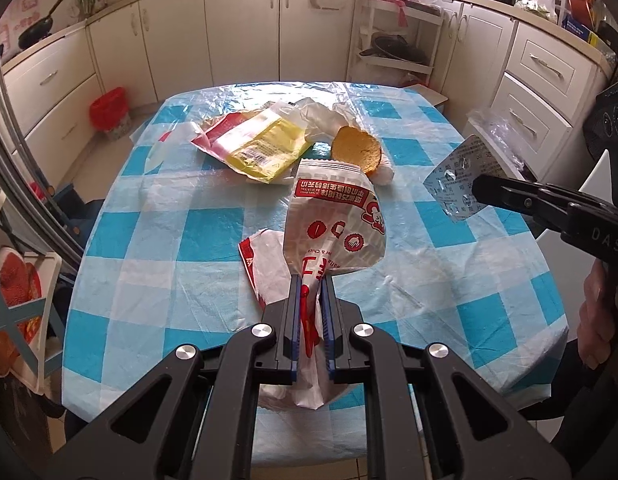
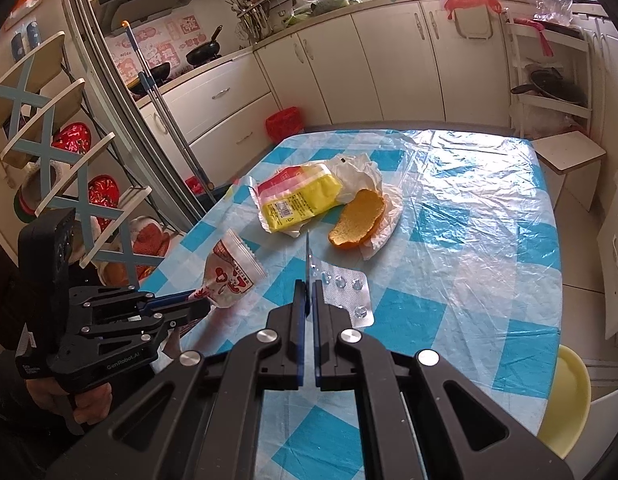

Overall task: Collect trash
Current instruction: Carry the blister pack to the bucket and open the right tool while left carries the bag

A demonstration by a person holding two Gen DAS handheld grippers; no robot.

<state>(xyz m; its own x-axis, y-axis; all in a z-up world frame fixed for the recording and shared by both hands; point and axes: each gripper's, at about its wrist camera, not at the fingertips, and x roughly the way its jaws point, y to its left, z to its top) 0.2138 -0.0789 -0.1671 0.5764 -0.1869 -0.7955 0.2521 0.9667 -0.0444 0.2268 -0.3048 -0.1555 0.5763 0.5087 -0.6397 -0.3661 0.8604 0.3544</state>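
Note:
My left gripper [image 1: 311, 280] is shut on a white and red snack bag [image 1: 335, 220] and holds it above the checked table; the bag also shows in the right wrist view [image 2: 231, 278]. My right gripper [image 2: 309, 282] is shut on a silver pill blister pack [image 2: 345, 288], held above the table; it also shows in the left wrist view [image 1: 459, 178]. Farther back on the table lie a yellow packet [image 1: 261, 142], an orange peel [image 1: 357, 148] and crumpled white paper [image 1: 321, 114].
The table has a blue and white checked cloth [image 1: 189, 232] under clear plastic. A red bin [image 1: 109, 108] stands on the floor at the far left. Kitchen cabinets [image 1: 241, 28] ring the room. A yellow chair [image 2: 565, 396] is at the right.

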